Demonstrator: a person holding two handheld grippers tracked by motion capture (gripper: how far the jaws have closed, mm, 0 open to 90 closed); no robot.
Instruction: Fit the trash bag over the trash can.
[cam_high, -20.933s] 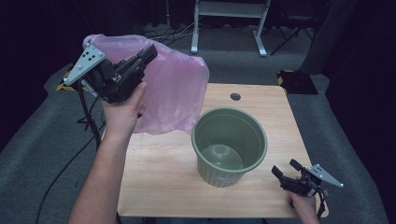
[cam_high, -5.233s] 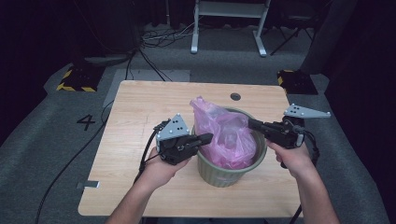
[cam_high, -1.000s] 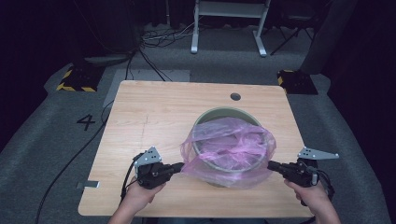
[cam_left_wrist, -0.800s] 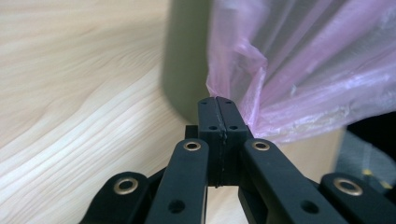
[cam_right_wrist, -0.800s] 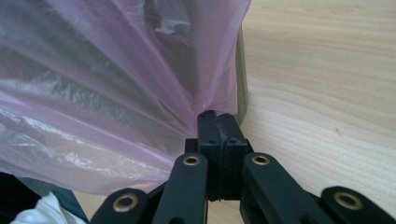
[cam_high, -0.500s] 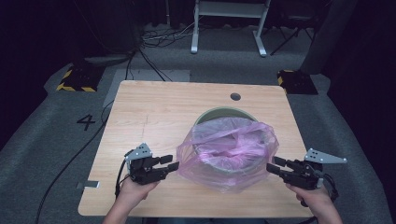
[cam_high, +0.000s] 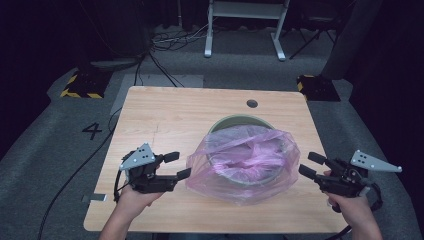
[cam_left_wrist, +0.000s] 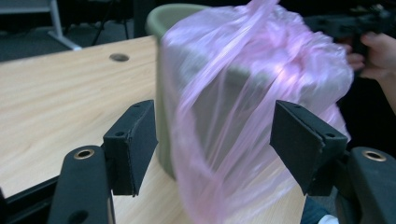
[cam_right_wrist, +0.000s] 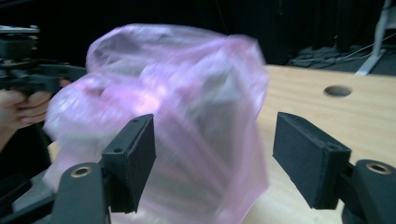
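Landmark: the green bin (cam_high: 244, 150), standing upright on the wooden desk (cam_high: 165, 120), toward the desk's near right part.
Pink bag (cam_high: 245, 165): a thin, see-through liner draped over the bin's rim and down its outer wall on the near side and both flanks; its loose skirt reaches the desk in front of the bin. The far arc of the bin's rim stays bare green.
Bag inside the bin: crumpled folds sag into the bin's mouth.
Left gripper (cam_high: 177, 165): on the near left side of the bin, just beside the bag's edge, held in a hand that comes in from the near desk edge.
Left jaws: standing wide, having just been opening; in the left gripper view the bag (cam_left_wrist: 243, 112) hangs ahead of the pads, which do not press on it.
Right gripper (cam_high: 309, 165): on the near right side of the bin, just clear of the bag's edge.
Right jaws: also wide, just been opening; in the right gripper view the bag (cam_right_wrist: 177, 112) billows beyond them, free of both pads.
Cable hole (cam_high: 252, 103): in the desk beyond the bin, well apart from it.
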